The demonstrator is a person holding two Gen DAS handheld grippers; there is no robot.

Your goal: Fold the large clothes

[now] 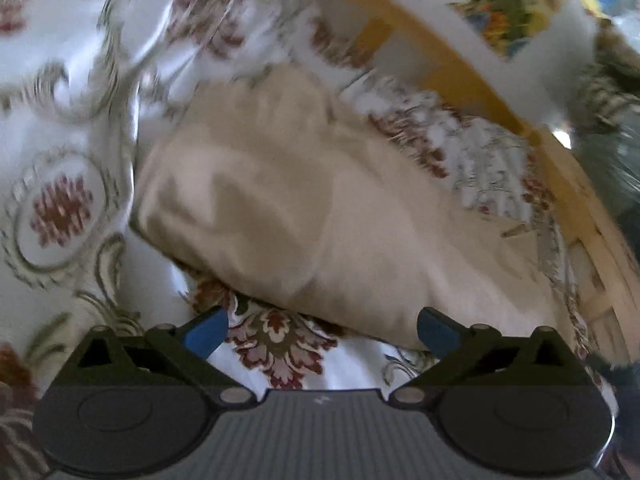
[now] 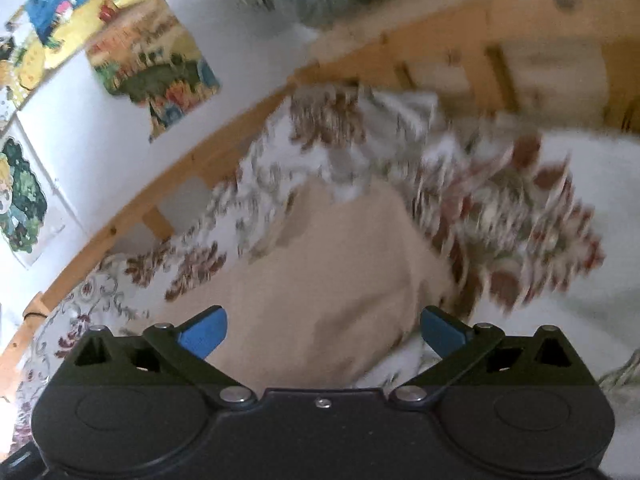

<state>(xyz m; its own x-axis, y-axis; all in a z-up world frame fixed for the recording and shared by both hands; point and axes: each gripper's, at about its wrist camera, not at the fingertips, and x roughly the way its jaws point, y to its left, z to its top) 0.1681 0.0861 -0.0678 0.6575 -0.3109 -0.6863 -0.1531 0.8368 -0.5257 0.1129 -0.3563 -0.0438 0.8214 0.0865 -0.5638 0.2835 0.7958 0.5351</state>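
Beige garment [image 1: 304,208], white bedspread [image 1: 72,120] with maroon-and-olive floral medallions, honey-pine bed rail [image 2: 224,148], blue-tipped tools

Landmark: crumpled beige cloth garment [image 1: 304,208] [image 2: 320,280] lying on white bedspread with red-brown floral print [image 1: 60,80] [image 2: 256,184].

Left of garment in left wrist view: flat bedspread, open for approach. Near edge, just ahead of spread blue fingertips [image 1: 206,330]: low floral fabric only, nothing standing.

Far side of garment: bunched floral fabric, then curved pale wooden bed rail with slats [image 1: 460,80] [image 2: 168,188], close behind, blocks passage. White wall with colourful posters [image 2: 152,60] beyond the rail.

Right of garment in right wrist view: floral heap, blurred, then plain white bedding [image 2: 580,208], open.
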